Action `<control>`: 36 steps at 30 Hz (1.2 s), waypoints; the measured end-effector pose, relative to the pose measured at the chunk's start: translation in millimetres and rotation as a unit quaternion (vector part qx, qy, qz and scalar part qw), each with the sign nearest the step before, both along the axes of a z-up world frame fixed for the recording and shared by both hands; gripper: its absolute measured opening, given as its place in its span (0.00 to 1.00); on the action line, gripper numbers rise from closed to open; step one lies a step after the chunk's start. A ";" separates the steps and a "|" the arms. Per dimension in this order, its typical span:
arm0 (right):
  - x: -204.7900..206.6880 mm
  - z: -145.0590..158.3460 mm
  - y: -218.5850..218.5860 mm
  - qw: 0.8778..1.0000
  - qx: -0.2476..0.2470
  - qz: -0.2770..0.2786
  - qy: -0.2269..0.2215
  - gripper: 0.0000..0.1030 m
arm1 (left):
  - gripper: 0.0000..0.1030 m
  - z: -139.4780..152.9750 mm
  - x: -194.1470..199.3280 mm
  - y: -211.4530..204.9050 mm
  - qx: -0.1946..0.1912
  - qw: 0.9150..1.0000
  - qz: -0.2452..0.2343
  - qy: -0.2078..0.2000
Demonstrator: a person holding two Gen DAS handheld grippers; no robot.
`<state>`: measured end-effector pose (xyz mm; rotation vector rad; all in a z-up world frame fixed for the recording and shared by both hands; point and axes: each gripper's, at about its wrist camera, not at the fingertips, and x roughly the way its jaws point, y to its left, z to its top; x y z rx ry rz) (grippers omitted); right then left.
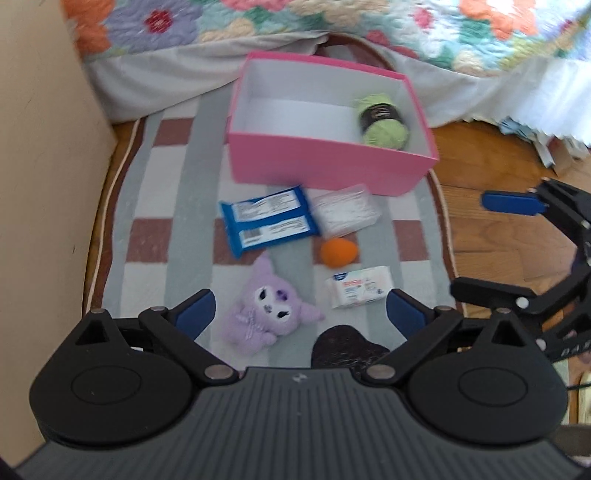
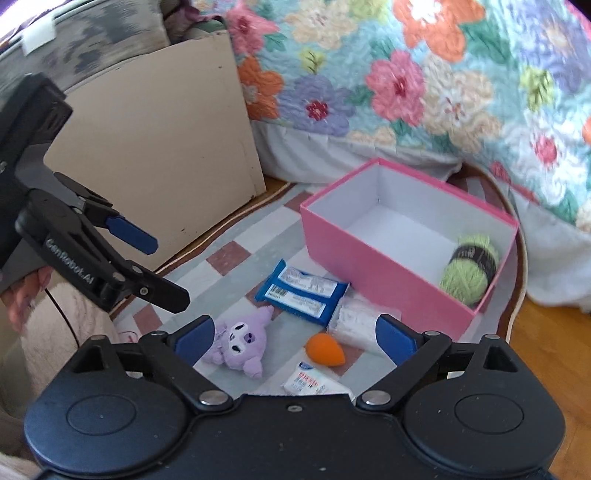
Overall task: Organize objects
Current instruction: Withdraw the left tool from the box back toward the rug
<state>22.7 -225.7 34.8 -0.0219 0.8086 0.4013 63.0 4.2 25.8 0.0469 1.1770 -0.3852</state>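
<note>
A pink box (image 1: 325, 162) (image 2: 369, 254) stands on a checked rug and holds a green yarn ball (image 1: 384, 120) (image 2: 471, 269). In front of it lie a blue packet (image 1: 267, 223) (image 2: 303, 291), a clear bag (image 1: 345, 214) (image 2: 352, 323), an orange sponge (image 1: 338, 252) (image 2: 325, 349), a white tissue pack (image 1: 358, 291) (image 2: 314, 382) and a purple plush (image 1: 264, 310) (image 2: 242, 341). My left gripper (image 1: 301, 317) is open and empty above the plush. My right gripper (image 2: 293, 339) is open and empty above the sponge.
A beige cabinet side (image 1: 44, 147) (image 2: 159, 147) stands at the left. A flowered quilt (image 1: 332, 22) (image 2: 406, 74) hangs behind the box. Wood floor (image 1: 498, 240) lies right of the rug. A dark heart-shaped thing (image 1: 345, 347) lies near my left gripper.
</note>
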 end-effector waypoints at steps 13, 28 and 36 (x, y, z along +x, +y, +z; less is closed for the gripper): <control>0.5 -24.6 35.0 0.998 -0.048 0.043 -0.023 0.93 | 0.97 -47.2 -6.7 39.3 -0.025 0.996 0.069 0.042; 5.3 -73.0 79.3 0.992 -0.090 0.085 -0.024 0.93 | 0.94 -94.8 11.1 34.3 0.001 0.994 0.105 0.029; 4.8 -81.9 92.8 0.993 -0.064 0.099 -0.016 0.93 | 0.94 -125.2 8.5 28.0 -0.022 0.996 0.080 0.023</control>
